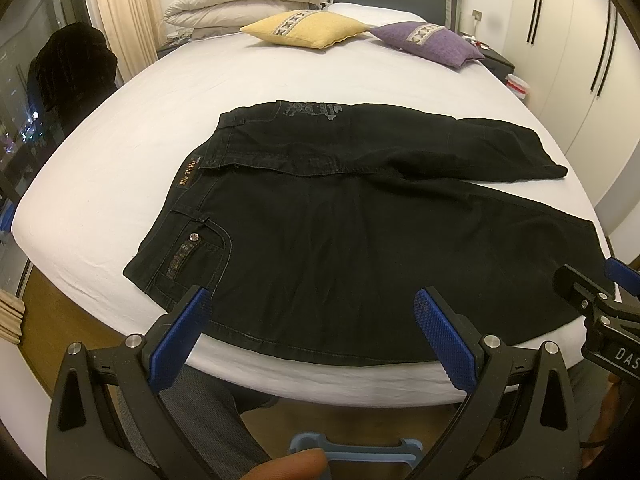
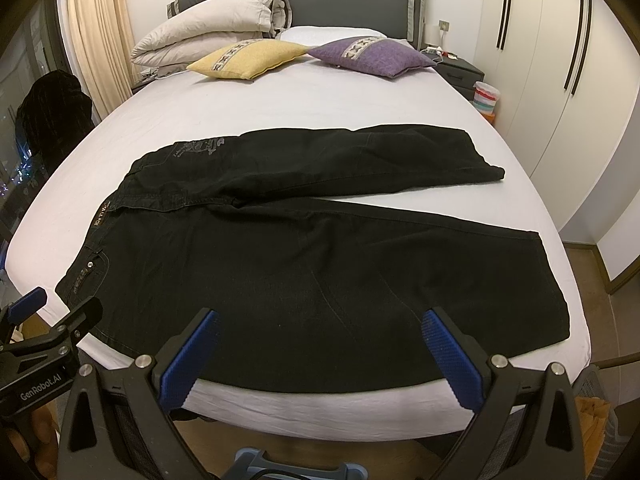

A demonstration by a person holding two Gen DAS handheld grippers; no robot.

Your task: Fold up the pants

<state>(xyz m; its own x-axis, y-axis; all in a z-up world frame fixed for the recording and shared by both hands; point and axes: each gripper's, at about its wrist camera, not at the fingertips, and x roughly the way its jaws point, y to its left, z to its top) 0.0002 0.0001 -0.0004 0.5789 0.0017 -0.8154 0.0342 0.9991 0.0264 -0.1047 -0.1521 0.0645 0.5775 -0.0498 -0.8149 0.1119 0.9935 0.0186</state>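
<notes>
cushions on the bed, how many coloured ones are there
2. The yellow cushion lies near the head of the bed, left of centre; the purple cushion lies beside it on the right. More could be hidden behind the folded duvet.

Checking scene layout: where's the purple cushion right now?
In both views the purple cushion lies at the bed's head end, right of the yellow cushion, near the nightstand.
</notes>
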